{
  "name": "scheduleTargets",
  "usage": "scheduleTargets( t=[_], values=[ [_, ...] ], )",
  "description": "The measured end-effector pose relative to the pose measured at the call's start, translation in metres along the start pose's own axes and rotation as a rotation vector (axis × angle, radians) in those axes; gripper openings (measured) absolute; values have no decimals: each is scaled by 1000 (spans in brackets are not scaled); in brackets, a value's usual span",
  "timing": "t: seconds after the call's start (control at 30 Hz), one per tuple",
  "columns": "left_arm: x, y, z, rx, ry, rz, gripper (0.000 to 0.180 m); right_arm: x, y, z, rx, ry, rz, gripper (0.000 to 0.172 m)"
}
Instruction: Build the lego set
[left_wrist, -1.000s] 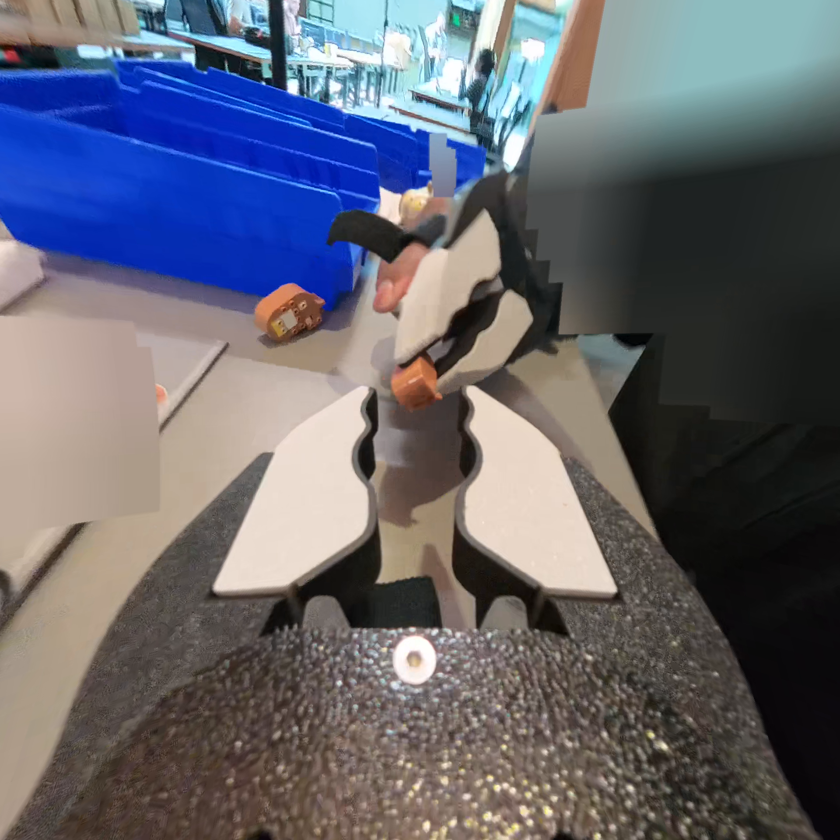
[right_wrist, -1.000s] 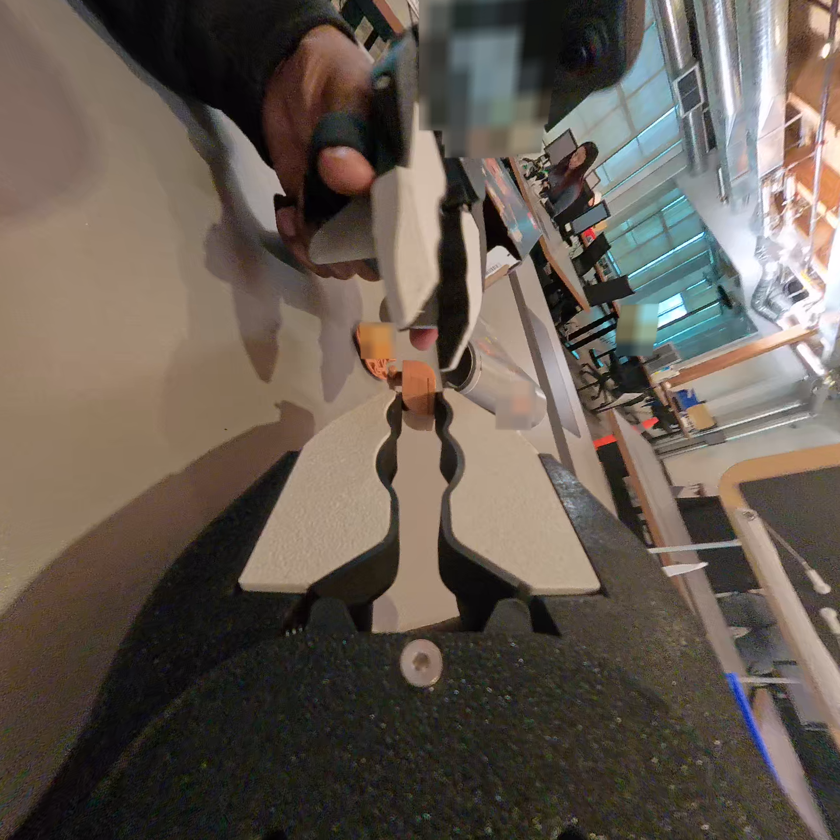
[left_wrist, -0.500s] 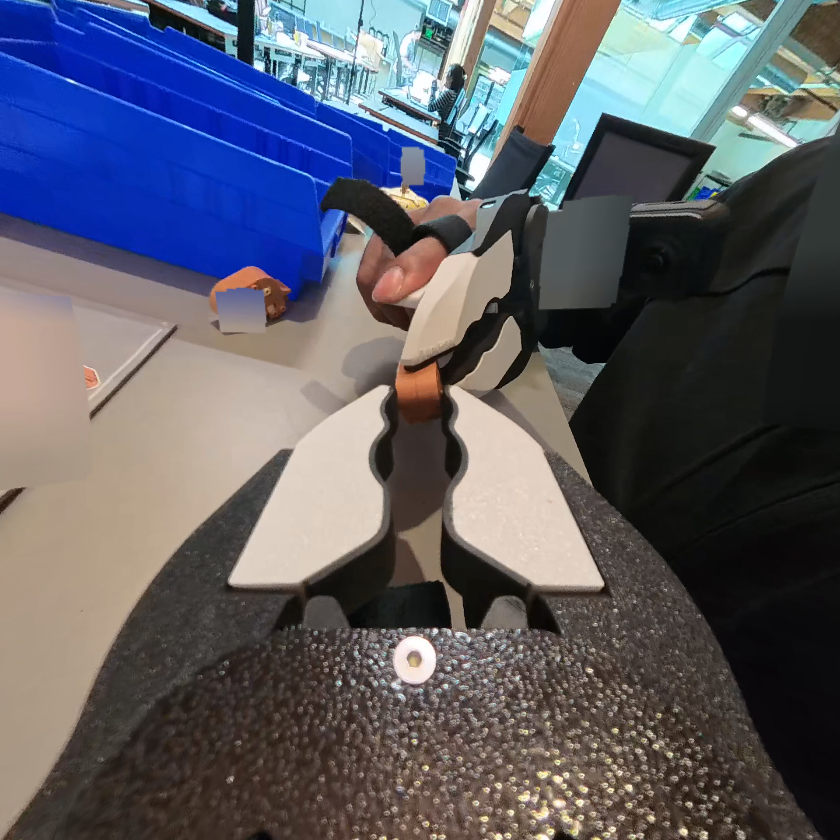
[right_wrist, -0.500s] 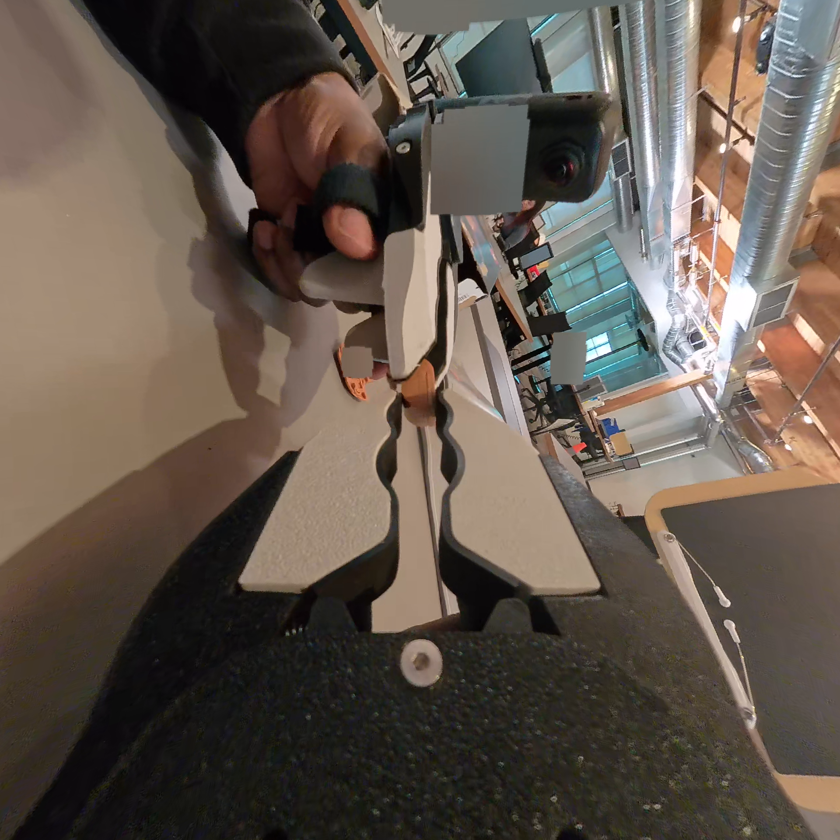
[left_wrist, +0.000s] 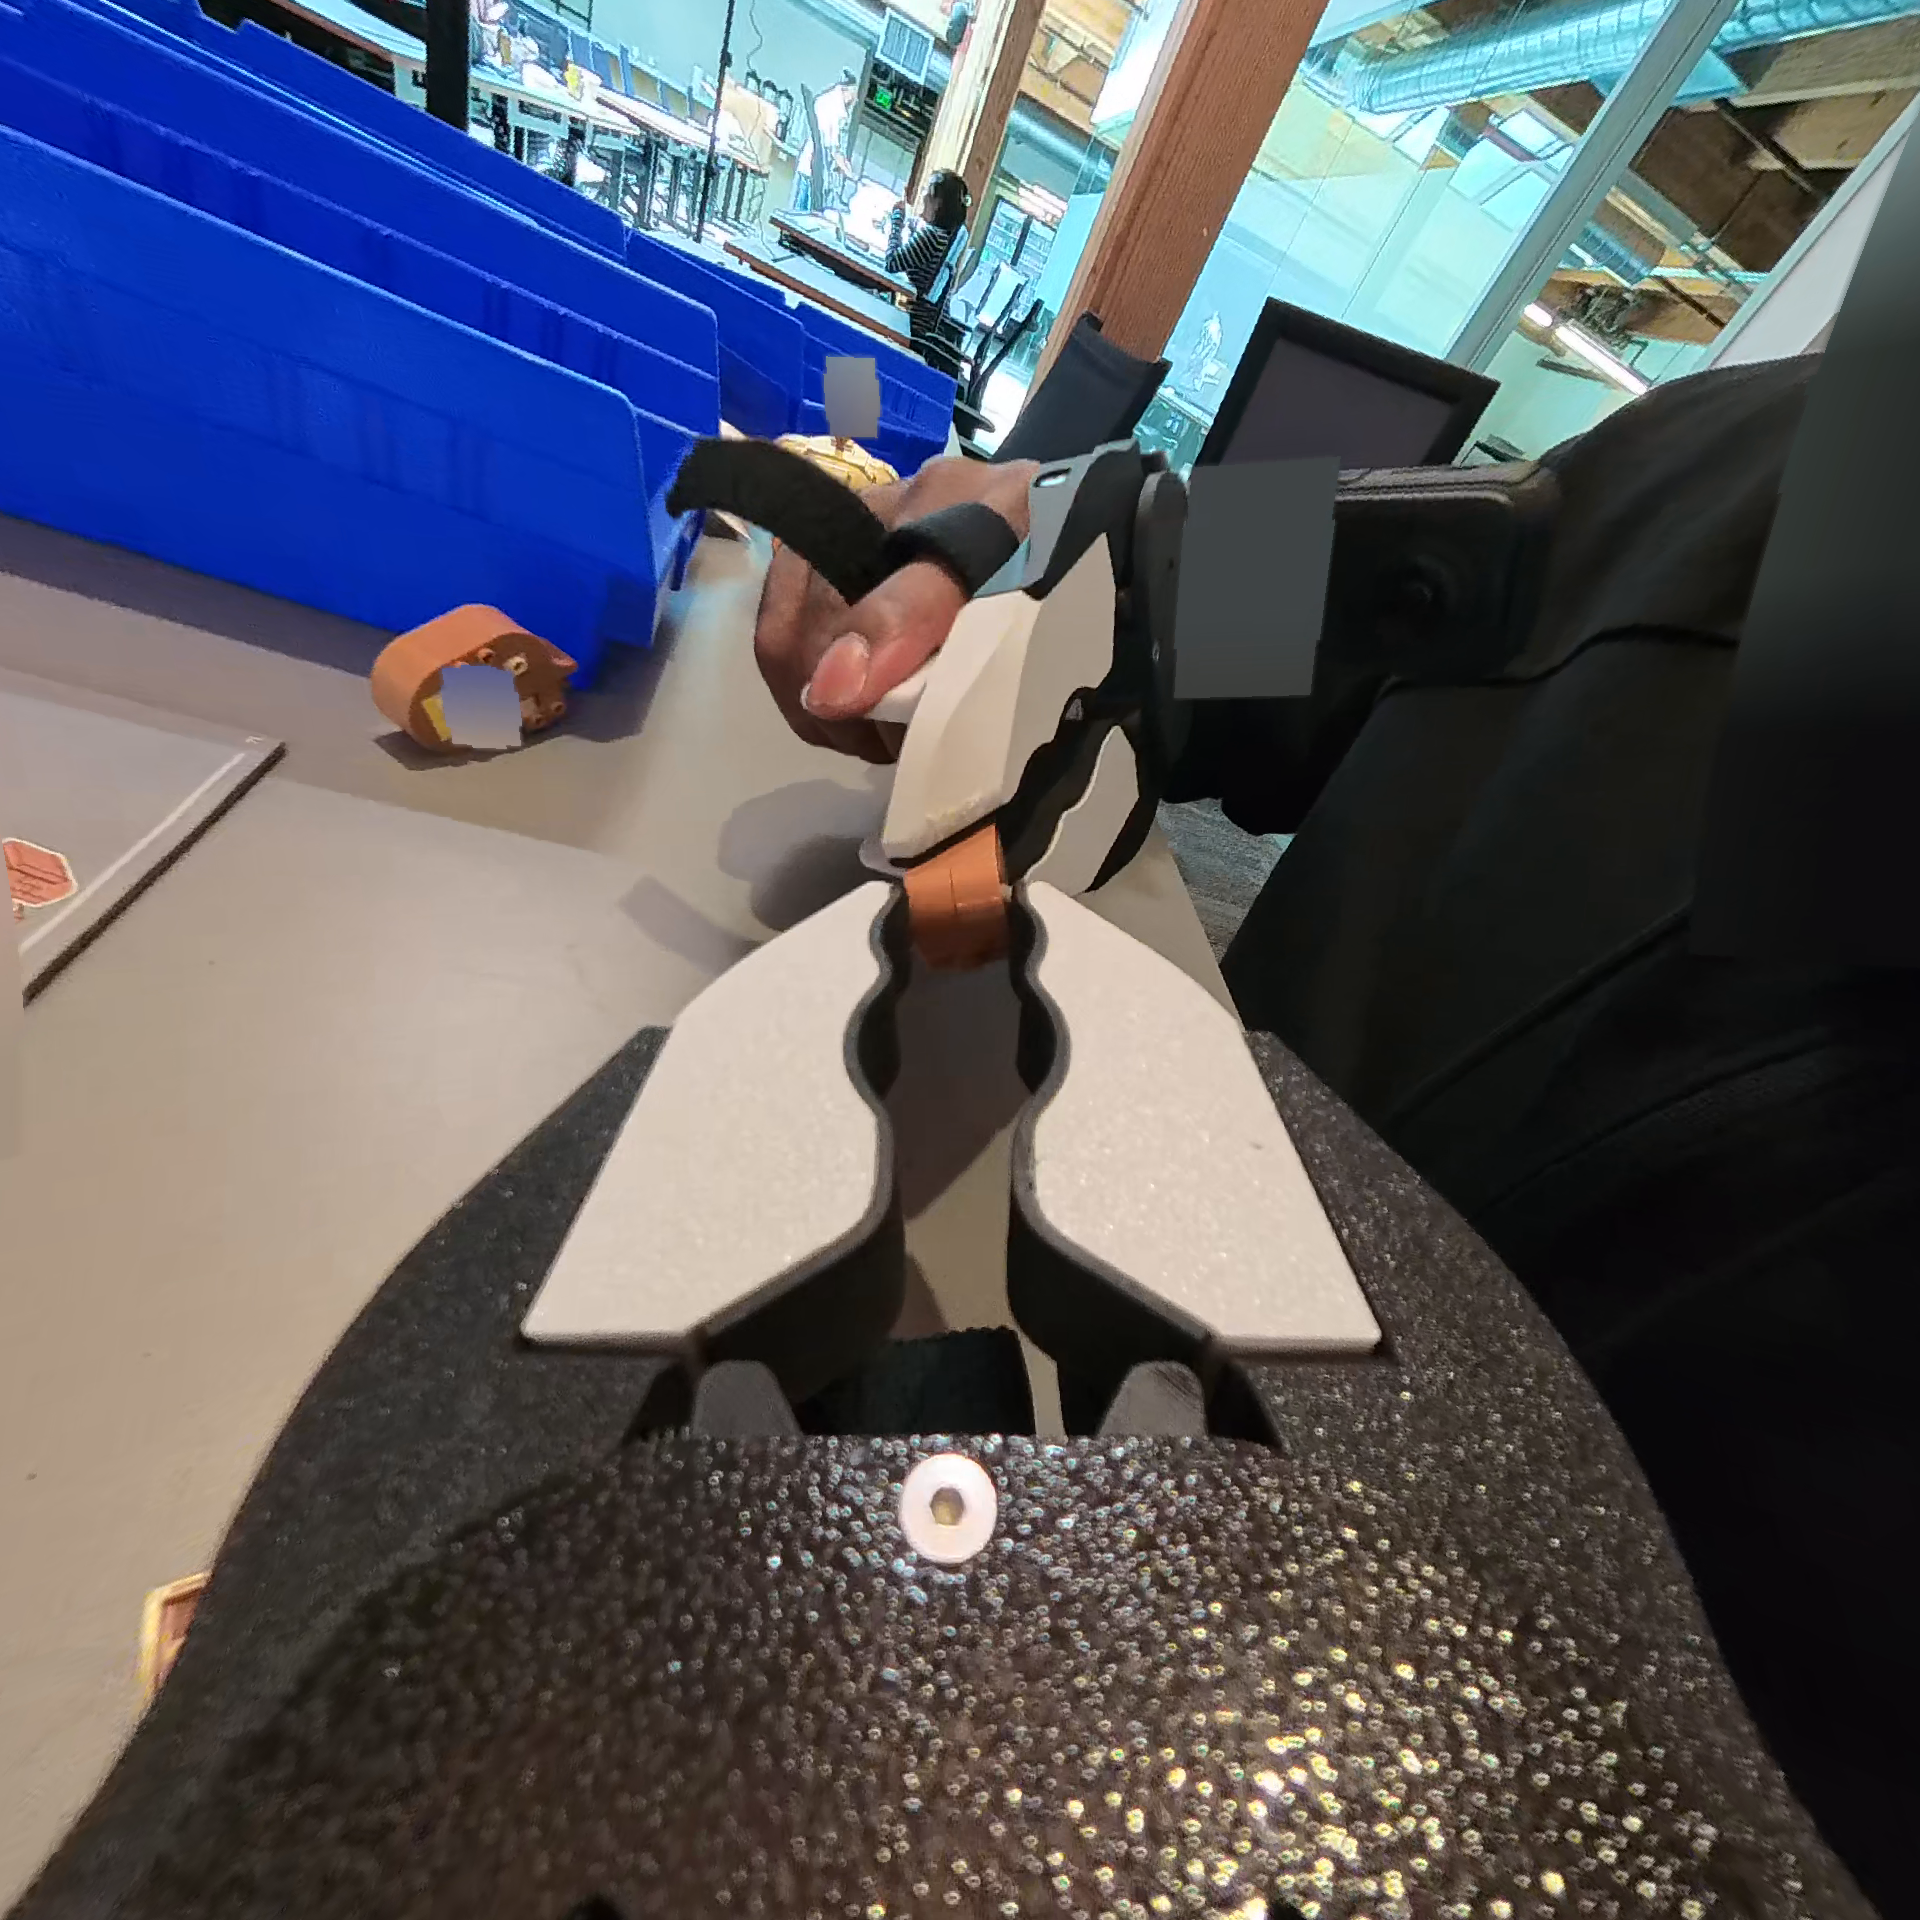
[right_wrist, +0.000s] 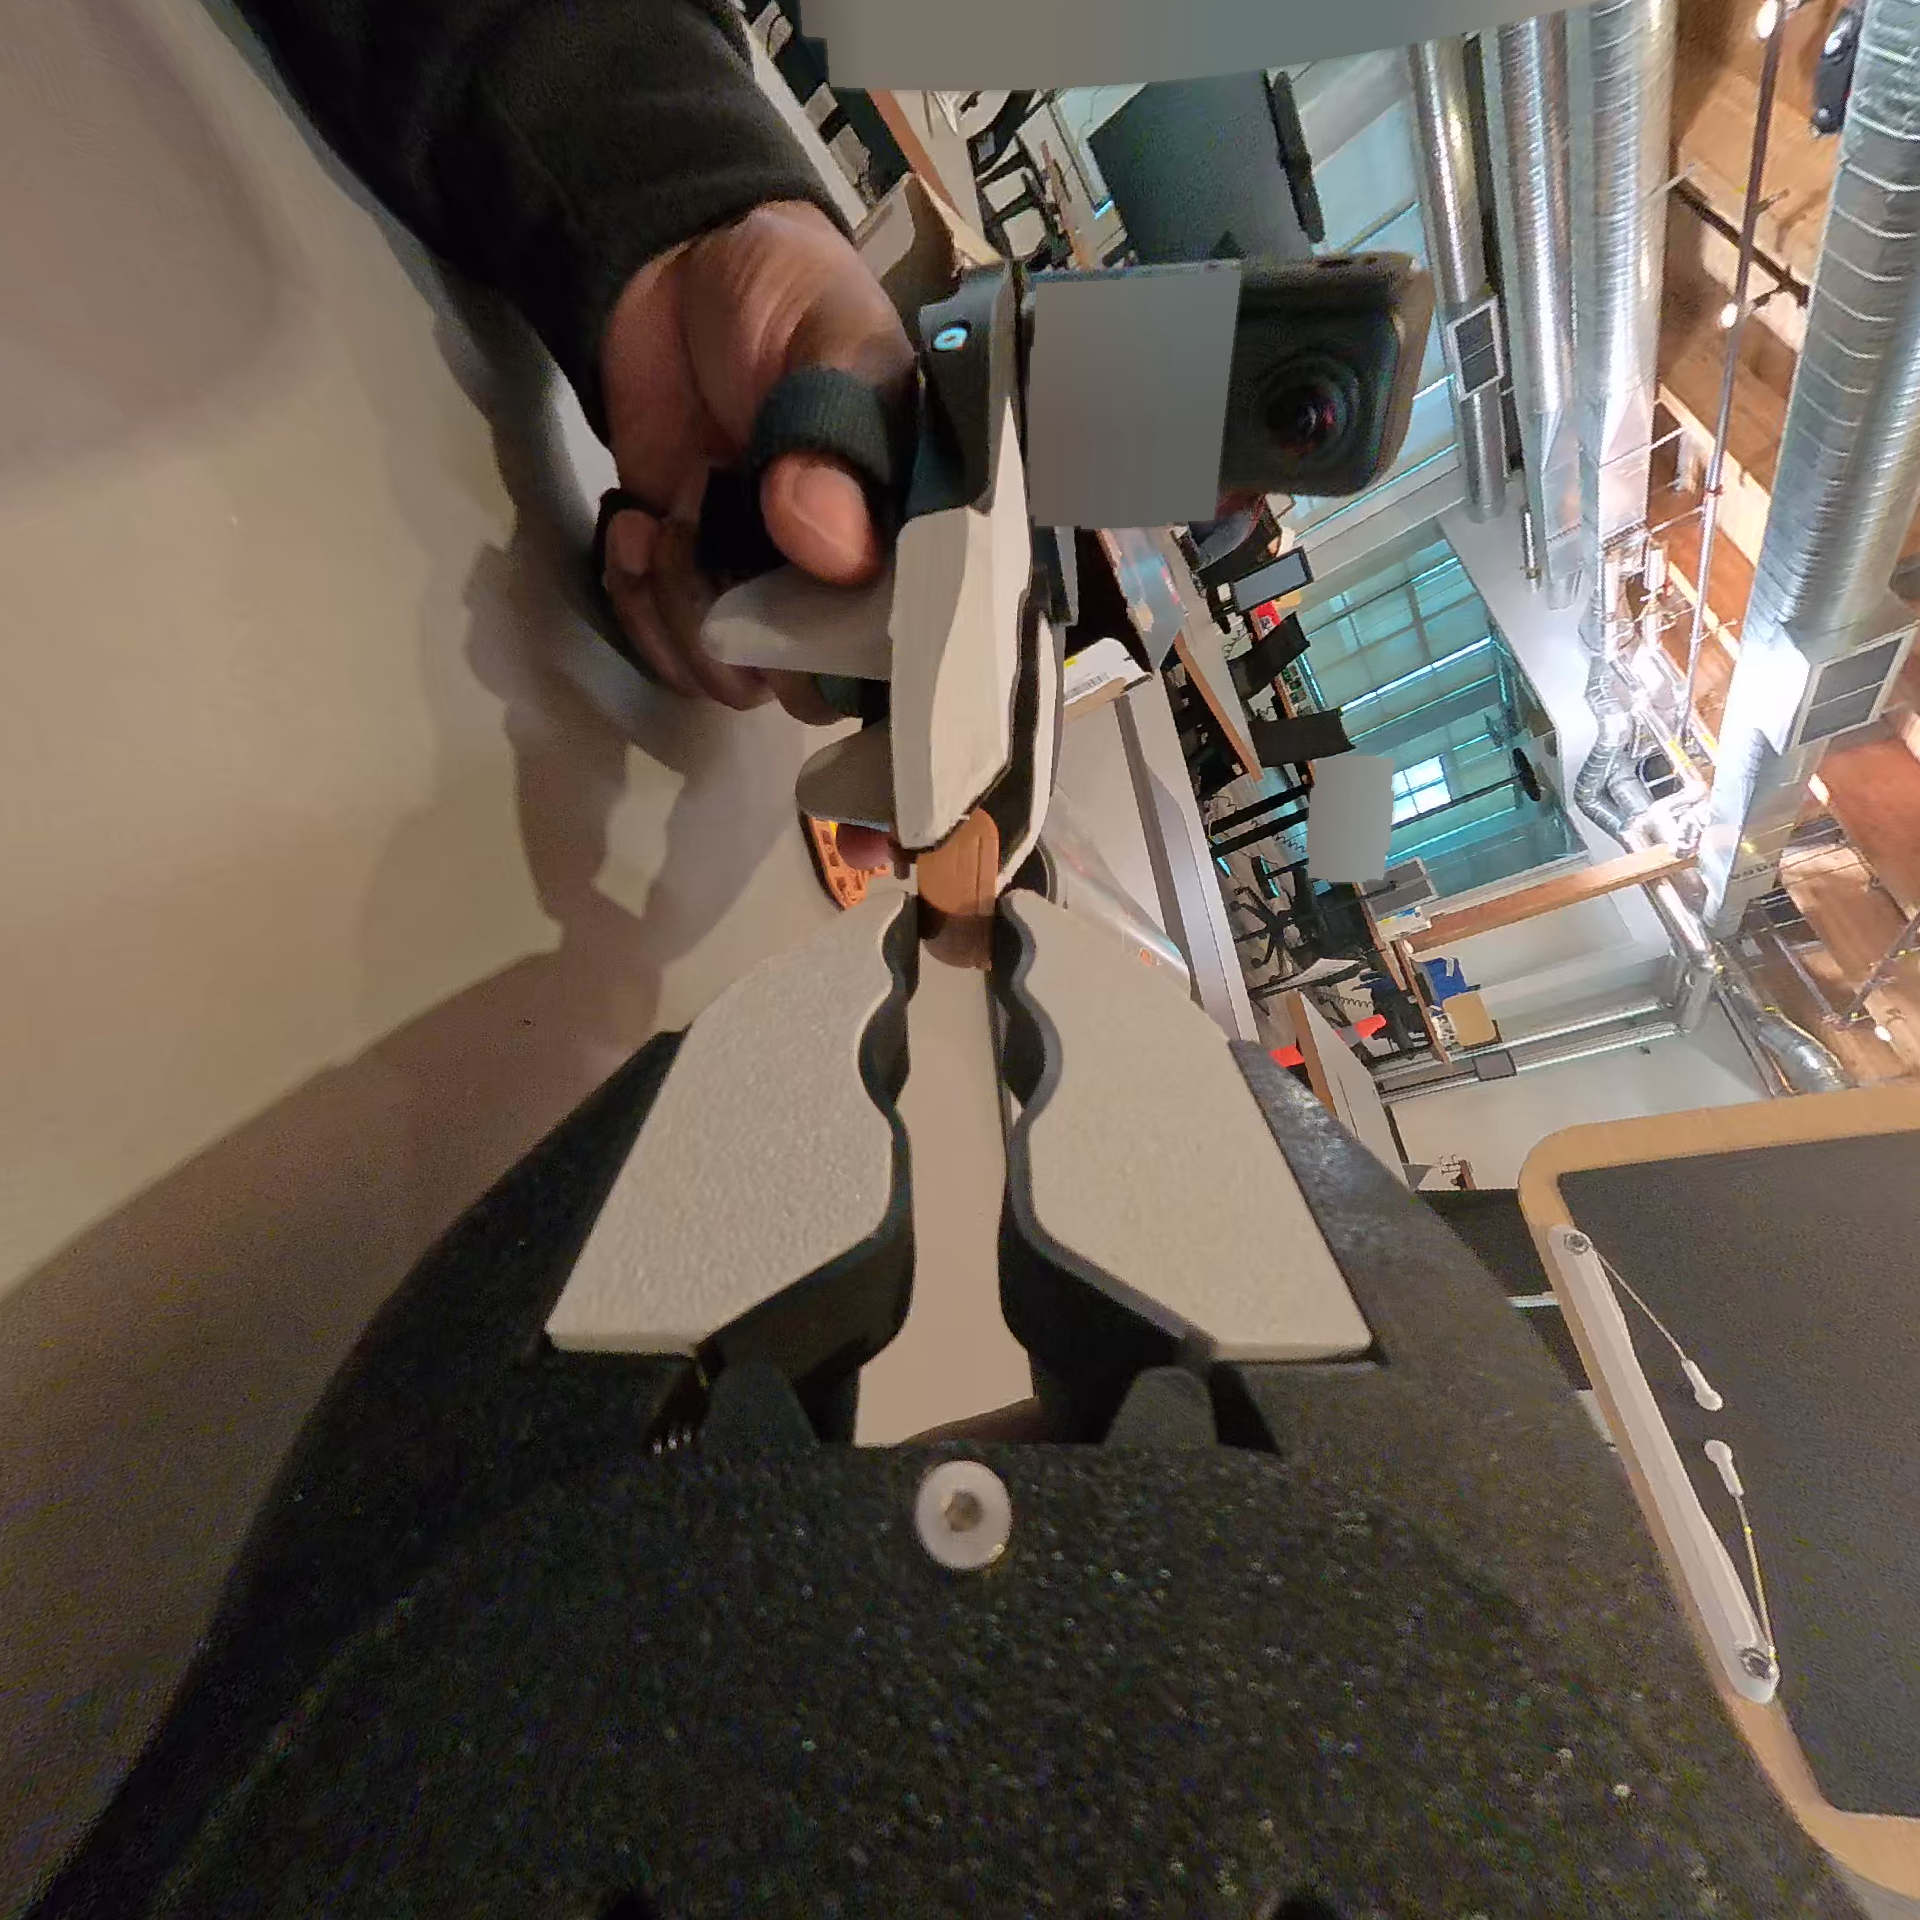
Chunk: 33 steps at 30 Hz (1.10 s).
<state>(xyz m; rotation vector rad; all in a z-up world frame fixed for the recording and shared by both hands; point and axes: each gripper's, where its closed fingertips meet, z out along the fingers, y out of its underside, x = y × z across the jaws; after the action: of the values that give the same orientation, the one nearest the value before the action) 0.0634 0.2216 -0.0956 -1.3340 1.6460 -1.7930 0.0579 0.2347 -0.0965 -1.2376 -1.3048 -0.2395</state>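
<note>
Since a second ago the left gripper (left_wrist: 956, 935) has drawn its fingers in onto the small orange plastic part (left_wrist: 951, 904), which then sat only in the right gripper (right_wrist: 956, 925). Both pairs of fingers now pinch this one part from opposite ends, tip to tip. It hangs in the air above the grey counter (left_wrist: 312, 1039), just inside its edge. In the right wrist view the pads press on its narrow flanks. In the left wrist view they bear on its wider faces. So the part is shared between the two grippers, and neither has let go.

Counted:
- **Grippers:** two, each in a hand with a black strap over the thumb (left_wrist: 842, 623).
- **Held part:** one.
- **Larger orange oval housing:** one (left_wrist: 468, 675), lying on the counter at ten o'clock from the left fingers, just beside the blue bins (left_wrist: 312, 364).
- **Pale yellowish housing:** one (left_wrist: 831, 457), at twelve o'clock, behind the strap.
- **Flat orange perforated piece:** one (right_wrist: 836, 862), at eleven o'clock from the right fingers, partly hidden.
- **Blue bins:** several in a row; I cannot tell the exact number.
- **Grey mat:** one (left_wrist: 125, 769), at nine o'clock.
- **Dark monitor:** one (left_wrist: 1340, 405), at one o'clock
</note>
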Motion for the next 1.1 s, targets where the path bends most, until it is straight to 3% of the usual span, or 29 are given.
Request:
scheduleTargets(
  t=[0.27,0.43,0.53,0.63,0.8,0.93,1.1],
  values=[
    [-2,6,2,-40,-21,-2,18,-3,4,1,-43,-22,-22,13],
    [-9,-1,-3,-12,-96,114,18,3,10,6,-22,0,116,15],
    [-14,-1,-8,-53,-202,362,17,-2,20,4,-27,-107,306,27],
    [-14,-7,-14,-66,-296,660,17,-9,24,1,4,-269,630,40],
    [-11,-11,-18,-75,-436,1100,18,-7,11,-1,142,-472,1101,44],
    [-14,-4,-16,-157,-522,1421,18,-8,2,-2,191,-523,1166,40],
    [-10,0,-9,-177,-522,1568,18,-11,-3,0,190,-515,1146,35]
  ],
)
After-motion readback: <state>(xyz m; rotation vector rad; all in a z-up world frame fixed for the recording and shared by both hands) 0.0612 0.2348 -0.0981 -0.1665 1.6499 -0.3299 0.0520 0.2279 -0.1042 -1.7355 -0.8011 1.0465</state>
